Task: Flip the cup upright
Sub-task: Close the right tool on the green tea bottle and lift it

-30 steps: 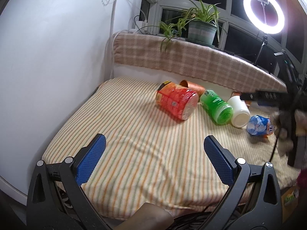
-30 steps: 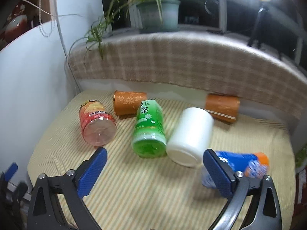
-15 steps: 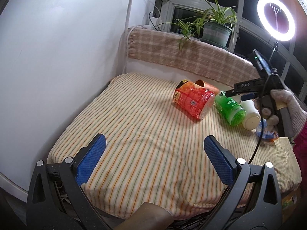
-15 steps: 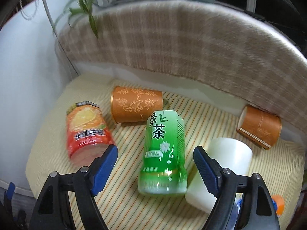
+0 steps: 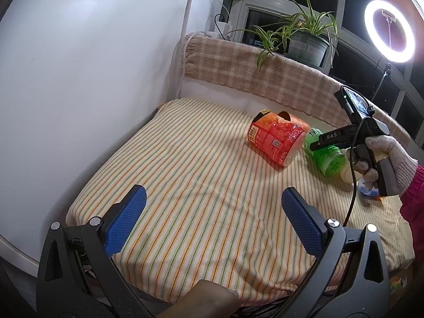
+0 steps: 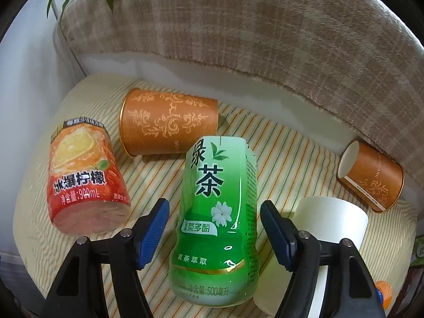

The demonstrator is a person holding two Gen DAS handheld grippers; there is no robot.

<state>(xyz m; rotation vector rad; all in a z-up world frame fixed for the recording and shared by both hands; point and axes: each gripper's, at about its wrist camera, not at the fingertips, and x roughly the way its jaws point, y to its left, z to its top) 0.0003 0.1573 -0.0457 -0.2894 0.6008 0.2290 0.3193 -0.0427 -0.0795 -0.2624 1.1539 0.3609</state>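
Observation:
Several cups lie on their sides on a striped mat (image 5: 201,185). In the right wrist view a green tea cup (image 6: 220,212) lies between the open fingers of my right gripper (image 6: 214,228), which straddles it without clear contact. A red lemon cup (image 6: 84,177) lies to its left, an orange patterned cup (image 6: 167,122) behind, a white cup (image 6: 326,225) to the right, and a second orange cup (image 6: 371,175) at far right. My left gripper (image 5: 212,222) is open and empty over the mat's near edge. The red cup (image 5: 275,140) and green cup (image 5: 328,156) show in its view.
A plaid cloth-covered ledge (image 6: 265,26) runs behind the mat, with a potted plant (image 5: 304,42) on it and a ring light (image 5: 389,31) at the right. A white wall (image 5: 79,66) bounds the left. A blue and orange bottle (image 6: 384,291) lies at the mat's right edge.
My right gripper has moved forward and down over the green tea cup, which now lies between its fingers. My left gripper has drawn back and swung left.

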